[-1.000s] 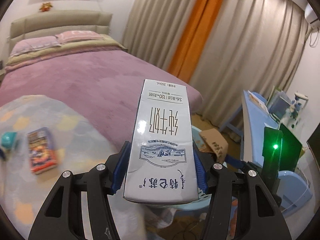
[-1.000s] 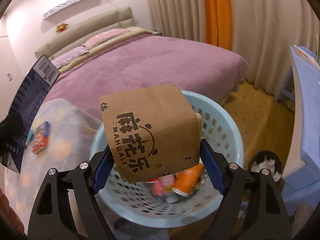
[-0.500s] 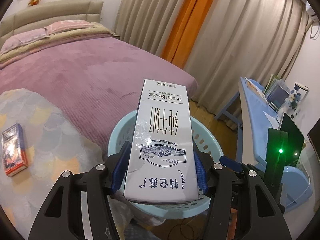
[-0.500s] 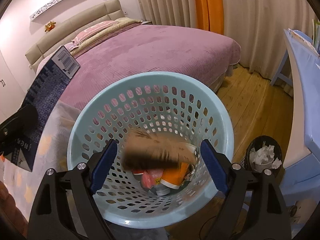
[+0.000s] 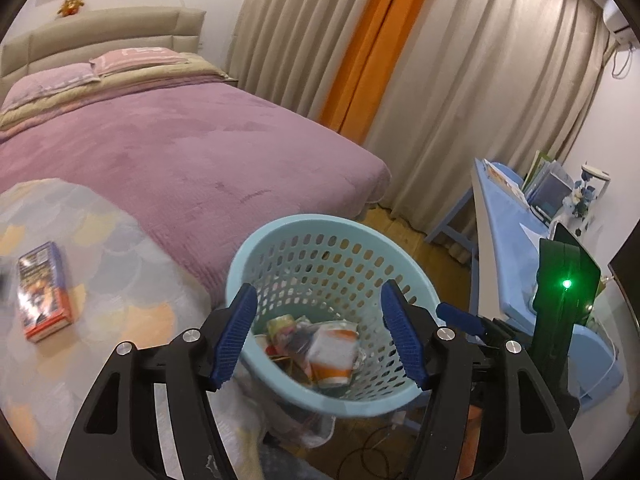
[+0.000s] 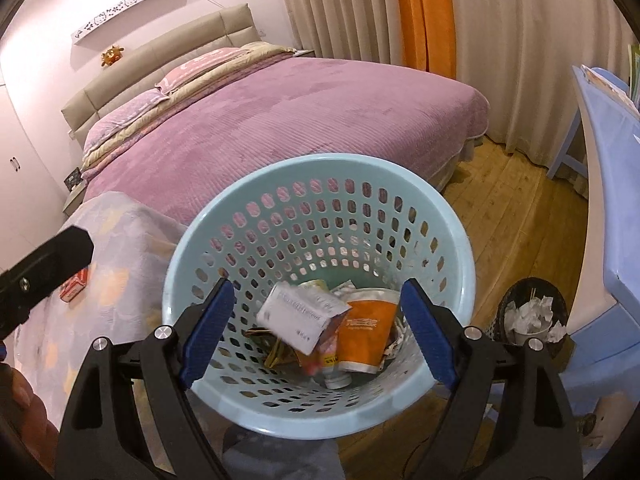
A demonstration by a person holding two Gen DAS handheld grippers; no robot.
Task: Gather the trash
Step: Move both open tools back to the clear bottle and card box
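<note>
A light blue perforated basket (image 5: 276, 240) (image 6: 248, 188) stands at the foot of the bed and holds several pieces of trash. The white milk carton (image 6: 300, 314) (image 5: 332, 350) lies tilted and blurred on top of the pile, beside an orange pouch (image 6: 366, 330). My left gripper (image 5: 324, 338) is open and empty above the basket's near rim. My right gripper (image 6: 316, 330) is open and empty over the basket's mouth. The left gripper's black body (image 6: 40, 268) shows at the left of the right wrist view.
A purple bed (image 5: 180, 152) fills the left and back. A patterned blanket (image 5: 100, 280) carries a red and blue box (image 5: 42, 292). A blue desk (image 5: 504, 240) stands at the right. A small black bin (image 6: 532, 316) with crumpled paper sits on the wooden floor.
My left gripper has opened and let go of the milk carton, which dropped into the basket. My right gripper released the brown cardboard box earlier and stays open.
</note>
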